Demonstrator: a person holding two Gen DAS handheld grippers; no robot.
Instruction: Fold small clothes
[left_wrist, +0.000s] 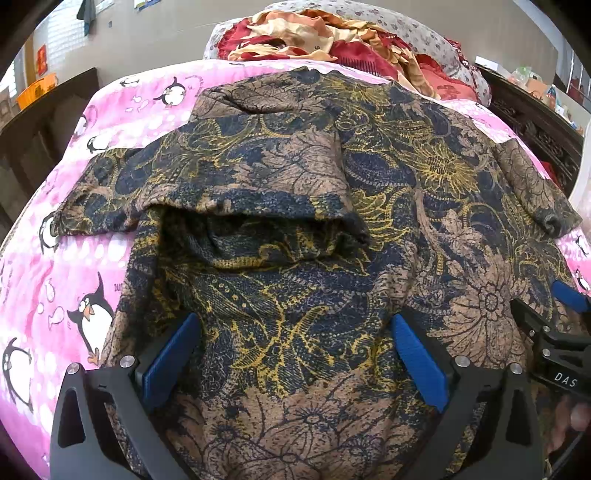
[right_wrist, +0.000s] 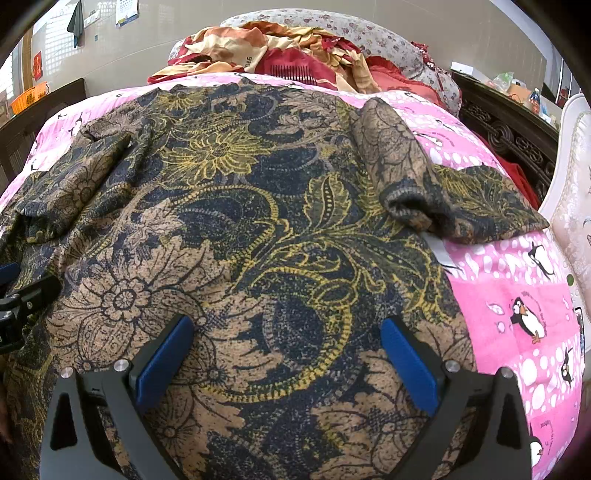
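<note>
A short-sleeved top (left_wrist: 295, 206) with a dark blue, brown and yellow flower print lies spread on a pink penguin-print bedsheet (left_wrist: 33, 280). Its left sleeve is folded in over the body. My left gripper (left_wrist: 295, 325) is open above the top's near left part, holding nothing. My right gripper (right_wrist: 288, 328) is open above the near right part of the top (right_wrist: 258, 229), holding nothing; it also shows at the right edge of the left wrist view (left_wrist: 554, 317). The right sleeve (right_wrist: 436, 195) lies out on the bedsheet (right_wrist: 517, 288).
A heap of red and cream bedding (left_wrist: 325, 40) and a flowered pillow (right_wrist: 369, 33) lie at the far end of the bed. A dark carved wooden frame (right_wrist: 509, 129) and a white padded headboard (right_wrist: 572, 192) stand at the right. An orange basket (left_wrist: 35, 90) is far left.
</note>
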